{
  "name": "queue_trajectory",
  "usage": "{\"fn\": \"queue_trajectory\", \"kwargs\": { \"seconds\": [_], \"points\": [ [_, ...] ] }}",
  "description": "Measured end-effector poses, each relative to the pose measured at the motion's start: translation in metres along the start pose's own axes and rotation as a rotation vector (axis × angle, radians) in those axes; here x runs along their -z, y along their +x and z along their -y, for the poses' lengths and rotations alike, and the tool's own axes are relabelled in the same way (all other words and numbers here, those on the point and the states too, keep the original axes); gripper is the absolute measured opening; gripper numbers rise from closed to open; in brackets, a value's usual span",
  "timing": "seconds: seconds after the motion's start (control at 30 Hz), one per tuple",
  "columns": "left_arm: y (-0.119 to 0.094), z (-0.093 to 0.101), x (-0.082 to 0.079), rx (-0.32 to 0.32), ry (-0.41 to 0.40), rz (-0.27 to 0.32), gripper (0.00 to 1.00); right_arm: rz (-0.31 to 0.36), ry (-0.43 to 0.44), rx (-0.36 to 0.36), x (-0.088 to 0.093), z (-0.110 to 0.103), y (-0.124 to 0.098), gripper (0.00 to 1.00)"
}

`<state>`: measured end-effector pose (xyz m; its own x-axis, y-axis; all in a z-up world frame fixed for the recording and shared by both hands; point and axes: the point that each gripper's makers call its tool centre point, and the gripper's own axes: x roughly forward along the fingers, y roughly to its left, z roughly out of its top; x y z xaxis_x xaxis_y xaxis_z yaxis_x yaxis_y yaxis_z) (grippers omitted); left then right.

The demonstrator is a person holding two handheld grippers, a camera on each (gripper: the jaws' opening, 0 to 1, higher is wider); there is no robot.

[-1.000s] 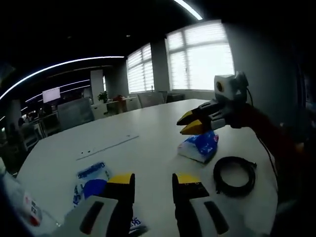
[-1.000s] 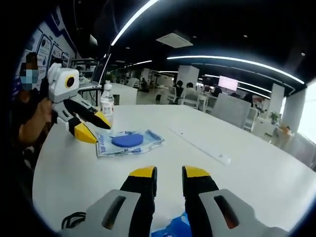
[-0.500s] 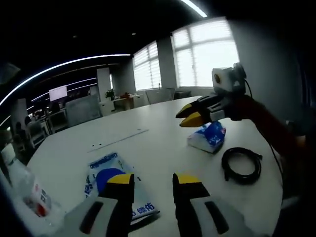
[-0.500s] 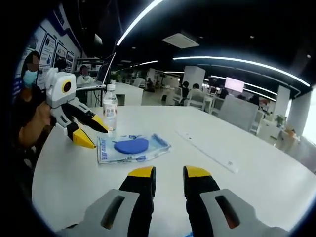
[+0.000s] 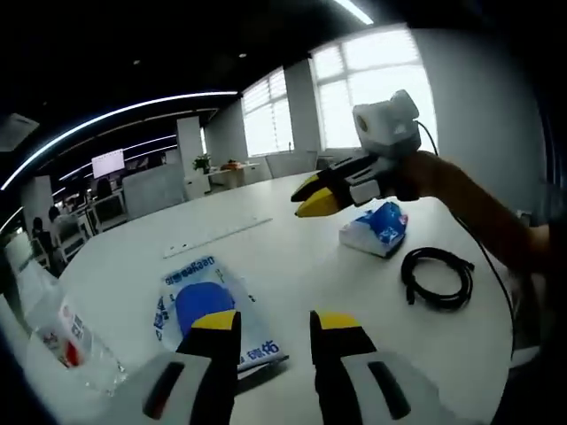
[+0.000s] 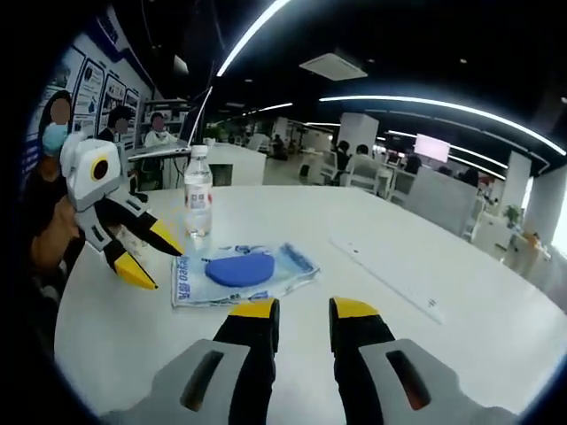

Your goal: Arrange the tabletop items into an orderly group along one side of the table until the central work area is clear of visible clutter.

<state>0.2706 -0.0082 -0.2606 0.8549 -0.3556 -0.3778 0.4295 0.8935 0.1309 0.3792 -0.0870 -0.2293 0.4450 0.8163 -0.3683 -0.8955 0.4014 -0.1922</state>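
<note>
While both claws gape empty, left gripper view shows cable (image 5: 438, 277), tissue pack (image 5: 376, 228).

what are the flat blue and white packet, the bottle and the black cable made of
Packet: thin glossy plastic film, judging by its wrinkles and sheen. Bottle: clear plastic with a white cap and printed label. Cable: matte black rubber or plastic sheath, loosely coiled.

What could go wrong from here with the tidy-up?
The water bottle stands upright right behind the left gripper; a sweep could topple it. The flat blue packet lies flush on the table, so jaws may slip off. The coiled black cable could snag or uncoil when dragged.
</note>
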Motion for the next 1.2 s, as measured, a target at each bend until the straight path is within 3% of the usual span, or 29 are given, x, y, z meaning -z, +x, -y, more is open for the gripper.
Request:
{"fn": "queue_trajectory", "kwargs": {
  "seconds": [0.43, 0.7, 0.97, 1.1, 1.2],
  "points": [
    [-0.009, -0.009, 0.013, -0.020, 0.015, -0.017, 0.31, -0.035, -0.055, -0.050, -0.015, -0.002, 0.043, 0.21],
    [-0.017, -0.004, 0.007, -0.017, 0.061, -0.004, 0.31, -0.054, -0.069, -0.073, -0.015, -0.007, 0.061, 0.20],
    [-0.016, 0.002, 0.016, 0.001, 0.131, -0.054, 0.29, -0.069, -0.080, -0.083, -0.019, -0.006, 0.072, 0.20],
    [-0.015, 0.008, 0.023, 0.049, 0.220, -0.118, 0.29, -0.085, -0.076, -0.091, -0.023, 0.010, 0.083, 0.20],
    [-0.014, 0.012, 0.026, 0.061, 0.296, -0.161, 0.30, -0.103, -0.084, -0.095, -0.021, 0.004, 0.086, 0.20]
  ]
}}
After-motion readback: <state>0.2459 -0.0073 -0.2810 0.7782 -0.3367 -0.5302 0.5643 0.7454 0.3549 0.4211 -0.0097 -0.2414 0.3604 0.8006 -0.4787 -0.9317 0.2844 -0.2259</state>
